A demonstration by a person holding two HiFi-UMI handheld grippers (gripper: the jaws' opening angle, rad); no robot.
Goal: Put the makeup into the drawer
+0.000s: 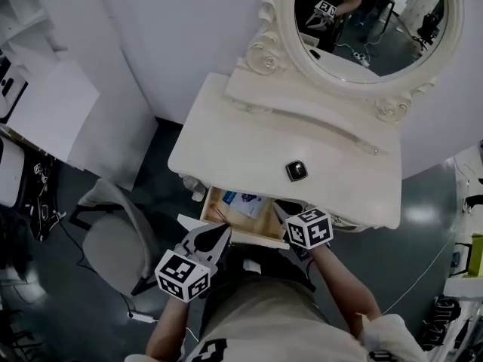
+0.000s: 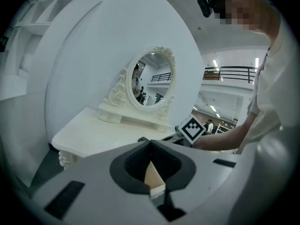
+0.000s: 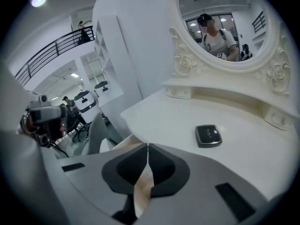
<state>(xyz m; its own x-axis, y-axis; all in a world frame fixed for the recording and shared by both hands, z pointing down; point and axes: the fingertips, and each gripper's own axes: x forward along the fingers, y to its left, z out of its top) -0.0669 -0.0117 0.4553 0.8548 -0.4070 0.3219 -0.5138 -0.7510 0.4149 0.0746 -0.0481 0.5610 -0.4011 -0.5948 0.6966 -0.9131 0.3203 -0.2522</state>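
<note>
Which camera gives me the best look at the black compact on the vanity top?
The right gripper view: the compact lies close and unobstructed, its lid plainly visible. The head view shows it small from above; the left gripper view doesn't clearly show it.

Drawer (image 1: 264, 221): front corners hidden behind left tool (image 1: 219, 234) and right tool (image 1: 285, 210).
Blue-white item (image 1: 243, 200): too small to identify.
Mirror (image 1: 370, 21): top cut off by picture's edge.
</note>
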